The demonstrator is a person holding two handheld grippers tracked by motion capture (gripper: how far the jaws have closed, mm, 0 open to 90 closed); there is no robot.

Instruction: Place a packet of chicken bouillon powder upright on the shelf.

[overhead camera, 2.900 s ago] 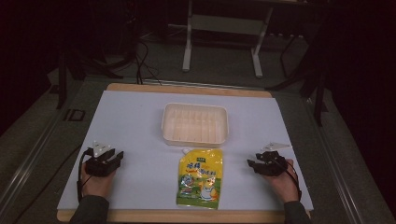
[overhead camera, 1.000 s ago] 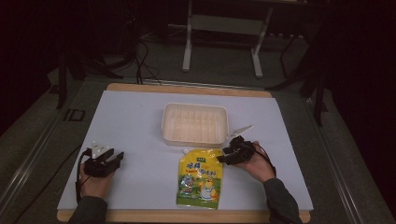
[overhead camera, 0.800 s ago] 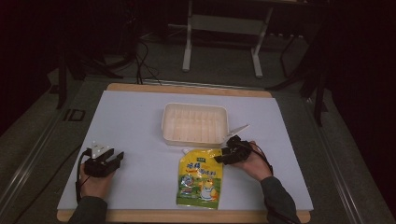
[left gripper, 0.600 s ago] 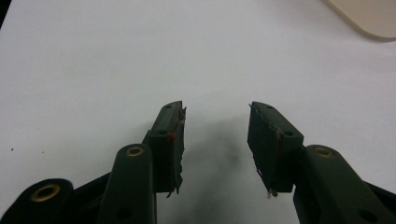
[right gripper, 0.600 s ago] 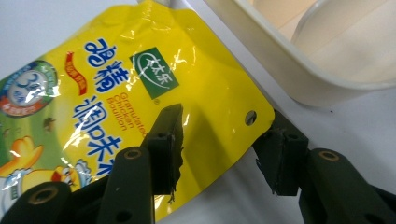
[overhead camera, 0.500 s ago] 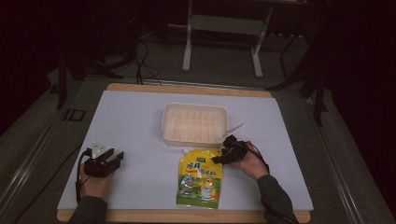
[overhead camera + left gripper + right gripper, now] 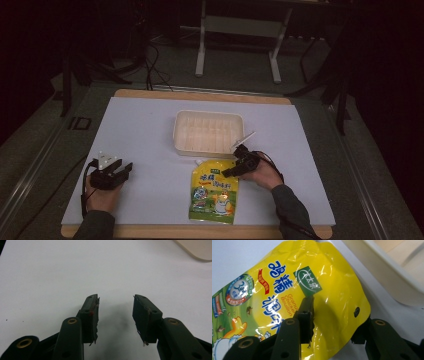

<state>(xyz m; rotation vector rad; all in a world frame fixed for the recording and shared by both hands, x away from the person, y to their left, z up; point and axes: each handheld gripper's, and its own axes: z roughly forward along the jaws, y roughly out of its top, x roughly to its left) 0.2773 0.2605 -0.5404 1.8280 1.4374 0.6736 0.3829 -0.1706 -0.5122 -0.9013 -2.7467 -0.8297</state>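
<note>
Pouch [image 7: 214,190] of yellow chicken bouillon lies flat on the white sheet [image 7: 150,130] near the front edge of the table, just in front of the empty white tray [image 7: 208,132] at the middle. The right gripper [image 7: 231,171] has come to the pouch's top right corner and its jaws have just been closing, one jaw resting on the printed face and the other down past the pouch's edge beside the tray, so the corner sits between them; whether the pads already bite is hard to tell. To do this well, the lower jaw should slide fully under the film before the squeeze finishes, taking the sealed edge rather than the slack belly, and stay clear of the tray wall. The left gripper [image 7: 116,172] rests near the front left corner, jaws spread over bare sheet, holding nothing
</note>
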